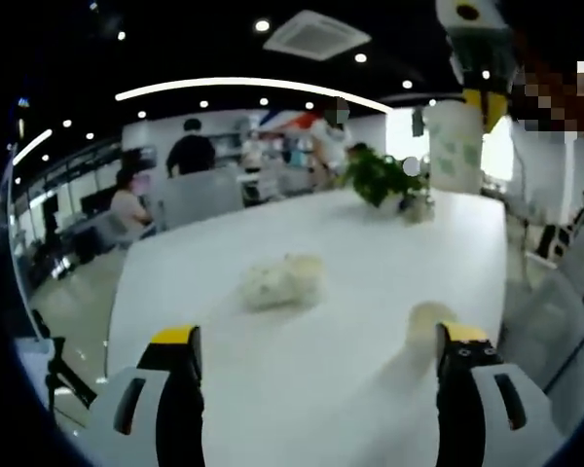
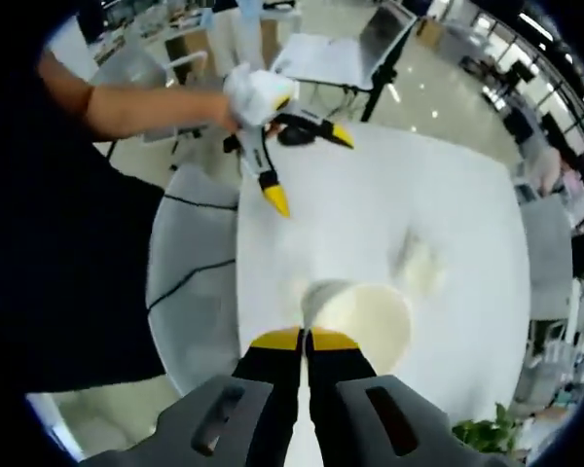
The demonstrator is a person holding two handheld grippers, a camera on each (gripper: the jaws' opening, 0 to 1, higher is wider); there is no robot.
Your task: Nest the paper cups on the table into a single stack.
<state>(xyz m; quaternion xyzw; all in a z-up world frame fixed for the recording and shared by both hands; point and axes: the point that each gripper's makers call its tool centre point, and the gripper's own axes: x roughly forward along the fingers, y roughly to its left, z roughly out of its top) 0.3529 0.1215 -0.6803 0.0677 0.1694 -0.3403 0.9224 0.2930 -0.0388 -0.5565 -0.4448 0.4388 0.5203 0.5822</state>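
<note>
Gripping the rim of a paper cup (image 2: 362, 319), the right tool (image 2: 306, 340) shows its two yellow-tipped jaws pressed together in the right gripper view, the near wall of the cup pinched between them and its round open mouth facing the camera above the white worktop (image 2: 448, 204); beyond it on the worktop lies a pale blurred shape (image 2: 420, 265), too soft to tell exactly what it is; further off the left tool (image 2: 307, 167) hangs over the far edge of the worktop, held by a gloved hand (image 2: 256, 94), jaws spread wide apart with nothing between them. In the left gripper view the same tool (image 1: 319, 341) rises from the bottom with its jaws far apart and empty — between and beyond them, mid-worktop (image 1: 273, 389), rests a pale crumpled-looking clump (image 1: 282, 280), possibly cups lying on their sides, though the blur hides the detail; a single cup (image 1: 428, 323) sits just beside the right-hand jaw; a potted plant (image 1: 382, 181) stands near the far end.
</note>
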